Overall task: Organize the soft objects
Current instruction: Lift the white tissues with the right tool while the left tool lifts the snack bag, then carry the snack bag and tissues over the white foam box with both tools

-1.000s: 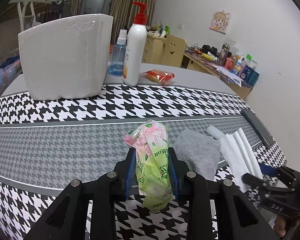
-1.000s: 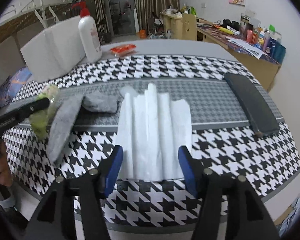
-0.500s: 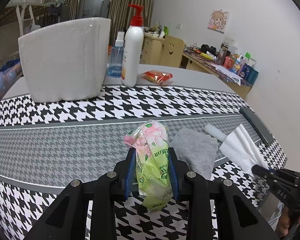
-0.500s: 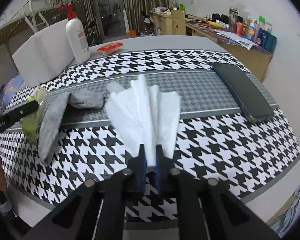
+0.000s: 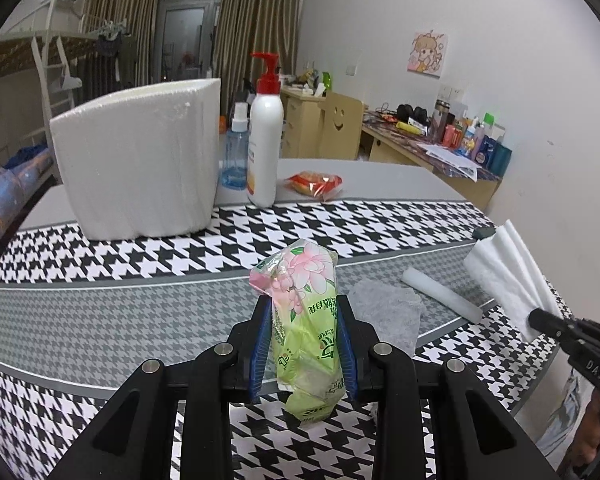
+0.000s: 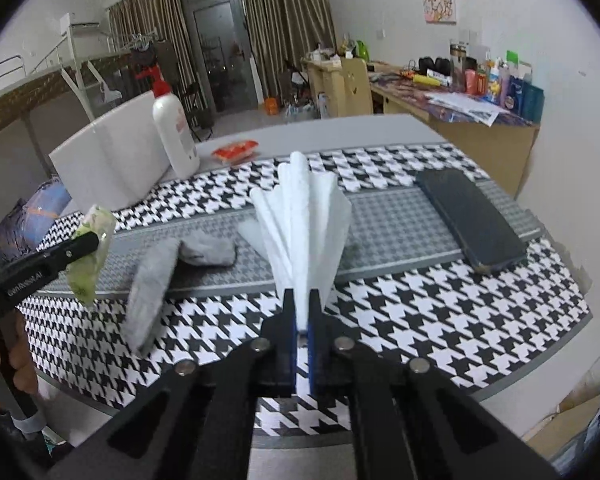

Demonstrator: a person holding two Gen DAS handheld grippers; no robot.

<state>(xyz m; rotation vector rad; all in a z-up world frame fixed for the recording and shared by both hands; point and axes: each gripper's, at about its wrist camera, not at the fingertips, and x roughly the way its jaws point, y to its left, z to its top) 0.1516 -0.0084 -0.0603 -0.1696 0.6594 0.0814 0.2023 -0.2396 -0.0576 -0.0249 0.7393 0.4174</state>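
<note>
My left gripper [image 5: 302,334] is shut on a green tissue pack with pink flowers [image 5: 305,320], held upright above the houndstooth table [image 5: 140,248]. In the right wrist view the same pack [image 6: 92,252] hangs at the far left. My right gripper [image 6: 302,308] is shut on the near edge of a white ribbed foam sheet [image 6: 304,224], which fans out and is lifted off the table; the left wrist view shows this sheet [image 5: 508,276] at the right edge. A grey cloth [image 6: 172,264] and a white foam roll [image 5: 440,294] lie on the table between them.
A big white foam box [image 5: 140,164] stands at the back left, with a blue spray bottle [image 5: 234,156], a white pump bottle [image 5: 265,140] and a red snack pack [image 5: 314,184] beside it. A dark flat case [image 6: 470,218] lies at the right.
My right gripper shut on the white foam sheet's edge and lifted it, so the sheet bunched into a fan. Both hands rose a little; the left keeps its grip on the tissue pack.
</note>
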